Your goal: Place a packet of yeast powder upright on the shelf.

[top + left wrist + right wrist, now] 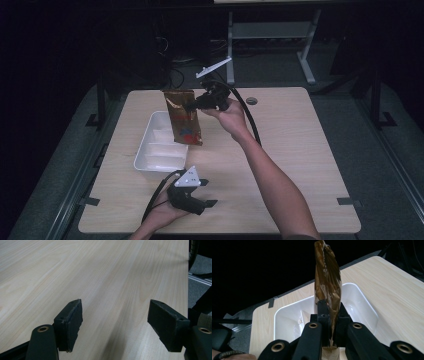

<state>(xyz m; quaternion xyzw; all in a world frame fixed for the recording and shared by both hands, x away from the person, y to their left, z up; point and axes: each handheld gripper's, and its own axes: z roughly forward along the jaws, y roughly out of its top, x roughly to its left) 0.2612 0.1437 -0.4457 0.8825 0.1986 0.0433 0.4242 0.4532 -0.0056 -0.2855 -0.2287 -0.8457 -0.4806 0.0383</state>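
Observation:
A shiny brown snack packet (183,120) with red and blue print hangs in the air over the right side of a white plastic bin (145,150). My right gripper (194,106) is shut on the packet's edge, held up by the person's right hand. In the right gripper view the packet (327,277) stands edge-on between the closed jaws, with the white bin (364,305) below it. My left gripper (206,206) rests low near the table's front edge, jaws wide apart. The left gripper view has bare wood between its pads (71,321).
The light wooden table (300,145) has a round cable hole (251,101) at the back. Something pale and clear lies inside the bin. Dark floor and a grey desk frame (270,35) lie beyond the far edge. A black cable trails from the right gripper.

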